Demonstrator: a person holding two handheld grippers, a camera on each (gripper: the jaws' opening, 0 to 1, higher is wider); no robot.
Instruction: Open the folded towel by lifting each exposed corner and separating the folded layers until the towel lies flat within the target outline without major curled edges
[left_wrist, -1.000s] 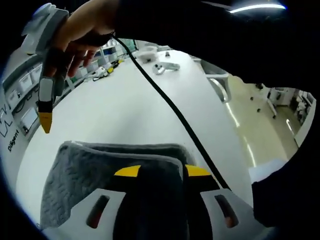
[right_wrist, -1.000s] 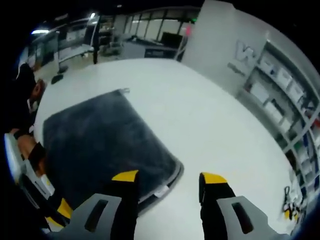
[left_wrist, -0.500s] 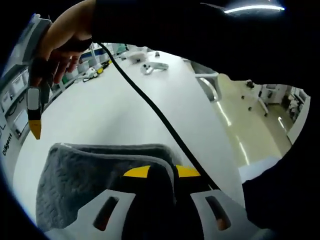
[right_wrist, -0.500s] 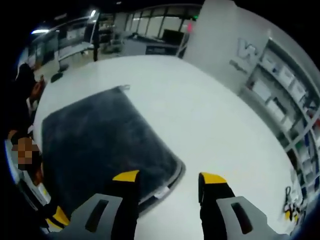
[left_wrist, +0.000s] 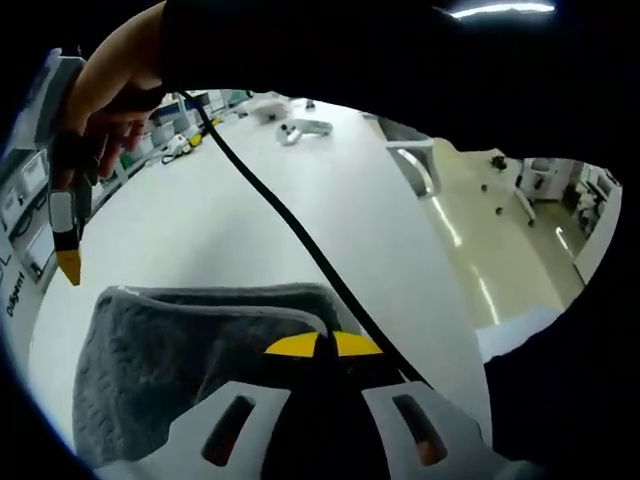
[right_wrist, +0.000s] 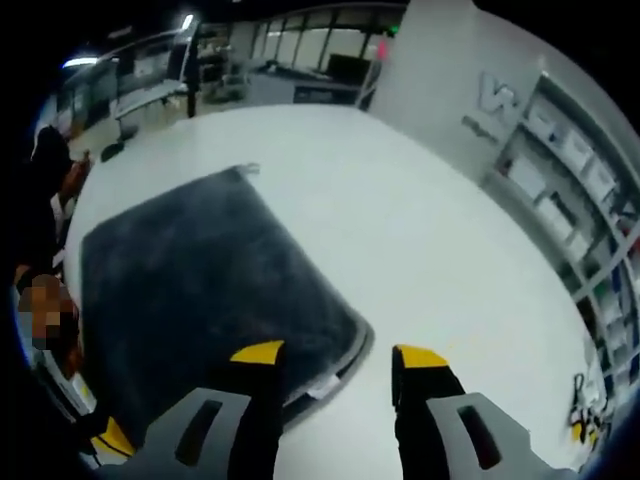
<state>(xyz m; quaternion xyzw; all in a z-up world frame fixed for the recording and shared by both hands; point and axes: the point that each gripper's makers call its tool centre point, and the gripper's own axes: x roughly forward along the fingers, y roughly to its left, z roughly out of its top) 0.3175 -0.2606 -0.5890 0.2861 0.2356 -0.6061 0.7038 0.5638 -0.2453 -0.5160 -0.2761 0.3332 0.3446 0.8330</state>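
A dark grey folded towel (right_wrist: 200, 290) lies on a white table (right_wrist: 420, 230). In the left gripper view its edge (left_wrist: 190, 340) lies just ahead of the jaws, and my left gripper (left_wrist: 320, 345) is shut on the towel's near corner, yellow tips pressed together with a fold between them. My right gripper (right_wrist: 335, 355) hovers open above the towel's other corner, where a white label (right_wrist: 322, 384) shows. A hand carries that right gripper (left_wrist: 68, 235) at the upper left of the left gripper view, a black cable (left_wrist: 290, 225) trailing from it.
White tools (left_wrist: 300, 127) lie at the table's far end. Shelving with bins (right_wrist: 575, 170) lines the wall beside the table. A yellow-handled tool (right_wrist: 580, 415) lies near the table edge. A person (right_wrist: 50, 190) sits beside the towel. Open floor (left_wrist: 500, 240) runs past the table.
My left gripper's jaws have closed from open onto the towel's corner. The right gripper has stayed open above the other corner, drifting only slightly.
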